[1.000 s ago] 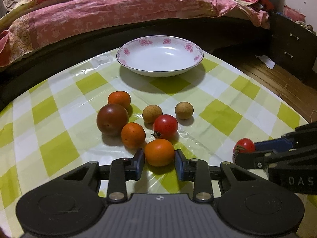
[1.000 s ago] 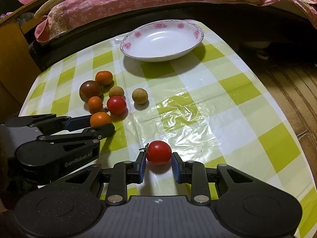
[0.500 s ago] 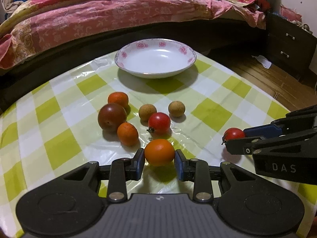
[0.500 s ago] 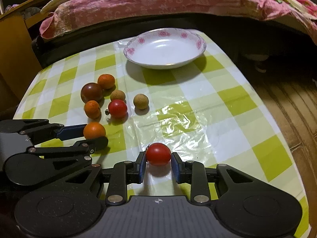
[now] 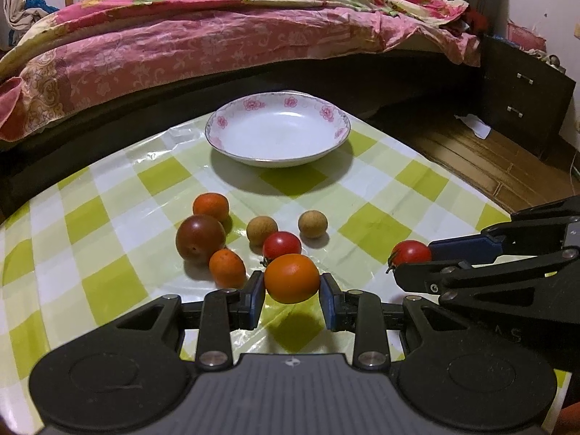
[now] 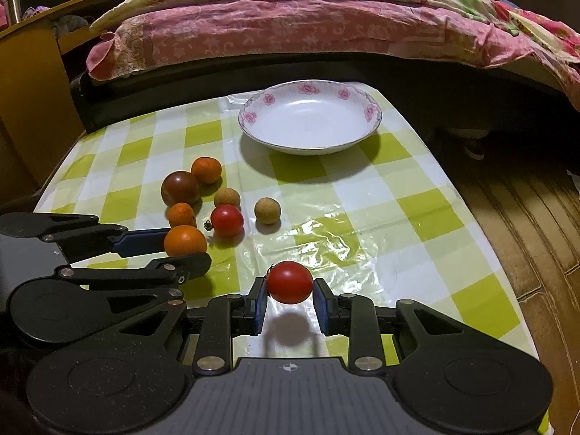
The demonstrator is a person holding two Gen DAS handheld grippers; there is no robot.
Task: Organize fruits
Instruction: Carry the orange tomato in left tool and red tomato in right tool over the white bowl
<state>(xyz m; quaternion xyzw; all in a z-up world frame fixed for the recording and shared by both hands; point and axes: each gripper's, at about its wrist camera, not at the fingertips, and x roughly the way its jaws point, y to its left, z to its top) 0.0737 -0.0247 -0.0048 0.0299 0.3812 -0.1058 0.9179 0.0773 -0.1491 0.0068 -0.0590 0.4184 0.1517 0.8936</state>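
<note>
My left gripper [image 5: 292,291] is shut on an orange fruit [image 5: 291,277], held clear of the table with its shadow beneath. My right gripper [image 6: 290,295] is shut on a red tomato [image 6: 290,282], also lifted above the cloth. Each gripper shows in the other view: the right gripper [image 5: 417,261] with its tomato [image 5: 409,253], the left gripper [image 6: 181,250] with its orange fruit [image 6: 185,240]. On the table lie a dark tomato [image 5: 200,239], two small oranges [image 5: 211,207] [image 5: 227,268], a red tomato [image 5: 281,245] and two brown longans [image 5: 261,230] [image 5: 312,223]. A white flowered bowl [image 5: 337,134] stands empty behind them.
The table carries a green and white checked plastic cloth [image 5: 108,217]. A bed with a pink quilt [image 5: 181,47] runs along the far side. A dark nightstand [image 5: 525,90] and wooden floor [image 6: 525,217] lie to the right of the table's edge.
Both grippers have risen with their fruits, which now hang above the cloth with shadows under them. The views tilted up, so the bowl and loose fruit sit lower in frame.
</note>
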